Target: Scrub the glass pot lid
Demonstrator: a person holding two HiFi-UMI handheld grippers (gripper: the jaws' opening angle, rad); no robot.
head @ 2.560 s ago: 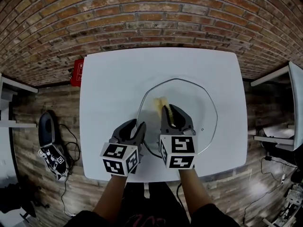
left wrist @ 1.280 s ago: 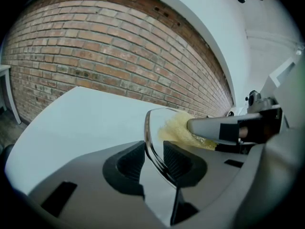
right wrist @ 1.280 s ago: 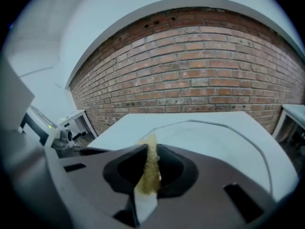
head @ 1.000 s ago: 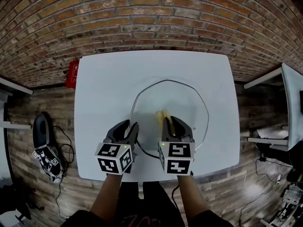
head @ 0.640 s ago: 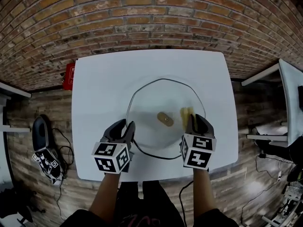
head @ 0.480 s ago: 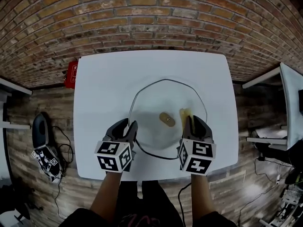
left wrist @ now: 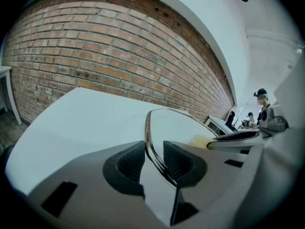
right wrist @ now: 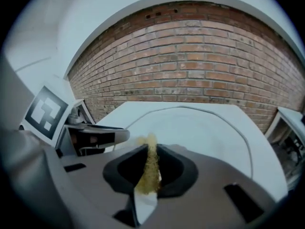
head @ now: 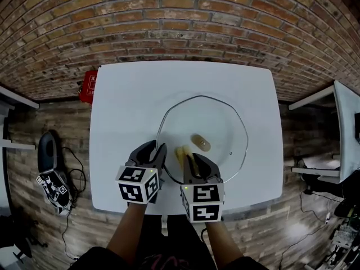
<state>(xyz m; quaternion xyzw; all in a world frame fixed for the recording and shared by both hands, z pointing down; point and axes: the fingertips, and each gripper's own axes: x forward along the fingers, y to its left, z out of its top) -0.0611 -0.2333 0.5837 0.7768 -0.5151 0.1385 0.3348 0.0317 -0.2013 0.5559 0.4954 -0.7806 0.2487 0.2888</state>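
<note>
The glass pot lid [head: 216,122] lay flat side down on the white tabletop [head: 126,94], right of the middle and toward the near edge, its metal-edged rim tracing a wide circle. A small brownish knob [head: 200,143] sat at the centre of the lid. At the lid's near left edge the left gripper [head: 155,149] had its jaws pinching the rim: in the left gripper view the thin dark rim ran straight between the two ribbed pads [left wrist: 131,162], with both pads against it. Just right of it, over the near left part of the glass, the right gripper [head: 190,161] had its jaws clamped on a yellow sponge [head: 181,152], squeezed thin between the pads, with its frayed far end sticking out past the tips toward the knob. Whether that end pressed on the glass could not be told. The two grippers sat close side by side, both angled downward, each carrying a cube of black and white square markers at its near end. Beyond the tabletop's far edge rose a brick wall [head: 180,21], and a red box [head: 90,86] stood by the far left corner. On the wooden floor [head: 34,122] to the left lay a dark device [head: 53,179] with cables
</note>
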